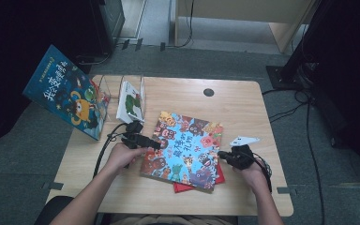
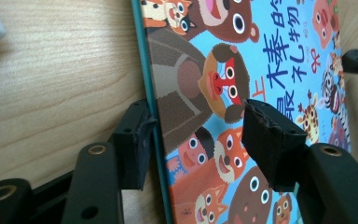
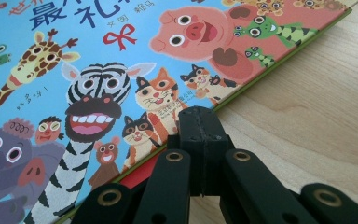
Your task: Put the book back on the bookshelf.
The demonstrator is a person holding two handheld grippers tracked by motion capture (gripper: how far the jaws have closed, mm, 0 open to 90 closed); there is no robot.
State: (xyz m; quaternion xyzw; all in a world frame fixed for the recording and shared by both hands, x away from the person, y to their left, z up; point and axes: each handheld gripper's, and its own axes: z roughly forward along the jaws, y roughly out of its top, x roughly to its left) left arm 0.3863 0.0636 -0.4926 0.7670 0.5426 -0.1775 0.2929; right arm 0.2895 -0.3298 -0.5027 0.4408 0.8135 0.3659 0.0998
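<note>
A picture book (image 1: 185, 147) with cartoon animals on a blue cover lies flat mid-table, on top of a red book (image 1: 183, 188). My left gripper (image 1: 153, 142) sits at the picture book's left edge. In the left gripper view its jaws (image 2: 199, 112) stand apart, one pad (image 2: 137, 140) beside the book's teal edge (image 2: 154, 140), the other over the cover. My right gripper (image 1: 222, 153) is at the book's right edge. In the right gripper view it (image 3: 199, 116) is shut, tips together at the cover's (image 3: 121, 60) edge, holding nothing.
The wooden table (image 1: 243, 103) has a round cable hole (image 1: 208, 92) at the back. A blue book (image 1: 68, 91) stands tilted at the left edge. Next to it a clear holder (image 1: 104, 89) has a white and green book (image 1: 130, 101) in it.
</note>
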